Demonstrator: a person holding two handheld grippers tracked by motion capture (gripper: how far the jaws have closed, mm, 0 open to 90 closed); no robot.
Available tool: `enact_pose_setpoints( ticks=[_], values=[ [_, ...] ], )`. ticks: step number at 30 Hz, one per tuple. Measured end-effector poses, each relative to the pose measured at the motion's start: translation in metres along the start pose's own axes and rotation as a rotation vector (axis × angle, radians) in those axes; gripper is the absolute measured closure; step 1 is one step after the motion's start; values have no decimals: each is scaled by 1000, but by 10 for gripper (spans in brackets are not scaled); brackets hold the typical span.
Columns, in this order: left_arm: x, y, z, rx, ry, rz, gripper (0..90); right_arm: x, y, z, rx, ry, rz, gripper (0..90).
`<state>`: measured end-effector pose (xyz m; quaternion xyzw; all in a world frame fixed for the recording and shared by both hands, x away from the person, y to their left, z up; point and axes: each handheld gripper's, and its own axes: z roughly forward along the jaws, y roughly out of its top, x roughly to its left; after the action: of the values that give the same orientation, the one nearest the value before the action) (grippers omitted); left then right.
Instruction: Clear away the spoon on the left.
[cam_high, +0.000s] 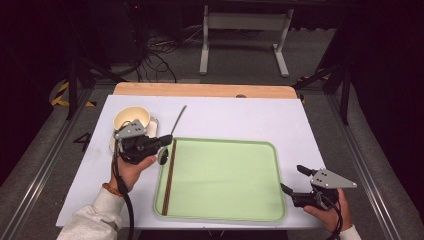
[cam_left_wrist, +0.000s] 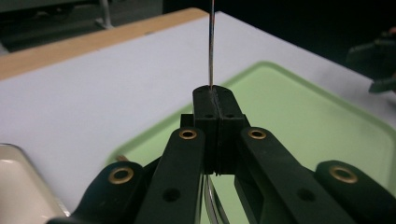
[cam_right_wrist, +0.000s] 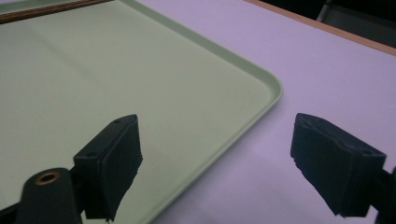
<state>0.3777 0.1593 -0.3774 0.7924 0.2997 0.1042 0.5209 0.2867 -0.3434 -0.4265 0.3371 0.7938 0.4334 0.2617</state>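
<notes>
Closest to the high camera was the person's pale grey sleeve (cam_high: 92, 220), and beyond it the left gripper (cam_high: 167, 141) had its black jaws pressed together on a slim silvery metal spoon (cam_high: 179, 120); the spoon hung above the left rim of the pale green rectangular plastic tray (cam_high: 225, 141), its thin handle slanting away over the white table top (cam_high: 240, 115) and its dark oval bowl tucked low beside the hand; in the left gripper view the handle (cam_left_wrist: 211, 46) showed edge-on as a fine bright line rising from the clamped tips, with a curve of metal below them; the right gripper (cam_high: 292, 178) rested at the tray's near right corner with its jaws spread wide and nothing between them. The likely trouble was the hold itself; so narrow and smooth a handle, pinched on its thin edge, could swivel or slide between the pads, and the bowl end would then swing down and knock the tray rim or the pair of dark brown wooden chopsticks (cam_high: 170, 175) lying along the tray's left side; a careless sweep could also catch the round cream ceramic cup (cam_high: 131, 119) just behind the gripper. The spoon looked light, rigid, glossy and slippery.
</notes>
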Motion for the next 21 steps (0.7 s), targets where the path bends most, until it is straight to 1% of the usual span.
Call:
enact_pose_setpoints(
  ticks=[1,2,3,5,7,10,12,13,14,15,16,18,19,20,21],
  values=[
    [0,0,0,0,0,0,900,0,0,0,0,0,0,166],
    [-4,-4,3,3,-24,-11,900,0,0,0,2,1,-1,165],
    [-7,-8,6,11,-37,-15,900,1,0,1,2,2,-2,165],
    [-15,-15,12,40,-49,-1,900,1,-1,1,4,5,1,165],
    [-19,-22,17,64,-80,-32,900,1,-1,1,8,4,0,165],
    [-25,-30,22,82,-98,-41,900,1,-1,2,11,5,-2,165],
    [-27,-35,22,86,-94,-47,900,2,-1,2,12,5,-1,165],
    [-28,-38,23,86,-106,-64,900,2,-1,2,13,3,-3,165],
    [-30,-42,24,102,-105,-66,900,2,-1,2,13,5,-5,165],
    [-30,-44,24,104,-109,-77,900,3,-1,2,14,5,-9,165],
    [-30,-47,25,105,-119,-95,900,3,-1,2,13,6,-9,165],
    [-34,-54,29,136,-122,-94,900,3,0,2,15,6,-12,165],
    [-34,-54,29,136,-122,-94,900,3,0,2,15,6,-12,165],
    [-35,-56,30,143,-138,-109,900,3,0,2,16,8,-13,165],
    [-37,-58,32,158,-136,-96,900,4,0,2,13,10,-10,165]
  ],
)
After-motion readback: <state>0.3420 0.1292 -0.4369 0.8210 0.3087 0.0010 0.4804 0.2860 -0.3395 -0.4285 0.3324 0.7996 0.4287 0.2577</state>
